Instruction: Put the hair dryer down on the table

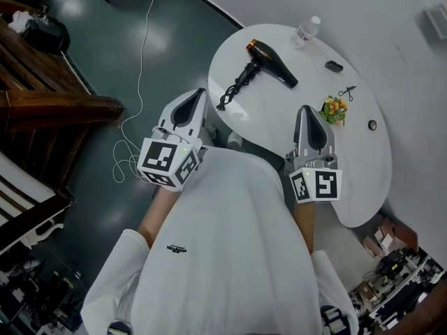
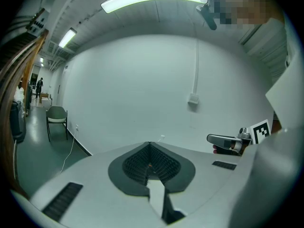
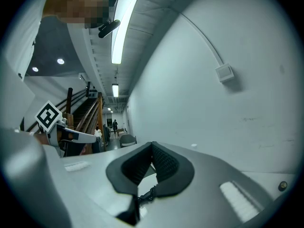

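Observation:
The hair dryer point(image 1: 270, 63), black with a copper rear ring, lies on the round white table point(image 1: 279, 124), and its coiled black cord point(image 1: 234, 89) trails toward the near-left edge. Nothing holds it. My left gripper point(image 1: 200, 91) hangs shut and empty just off the table's left edge, short of the cord. My right gripper point(image 1: 305, 108) is shut and empty over the table's near part, right of the dryer. In the left gripper view the gripper point(image 2: 150, 144) has its pads together. The right gripper view shows that gripper point(image 3: 152, 144) shut too, with a bit of black cord point(image 3: 148, 195) below.
On the table stand a clear bottle point(image 1: 308, 29) at the far edge, a small black object point(image 1: 334, 66), scissors point(image 1: 347, 92), a yellow-green bundle point(image 1: 334, 109) and a small round piece point(image 1: 372, 125). A white cable point(image 1: 142, 75) runs over the dark floor; a wooden staircase point(image 1: 42, 82) is at left.

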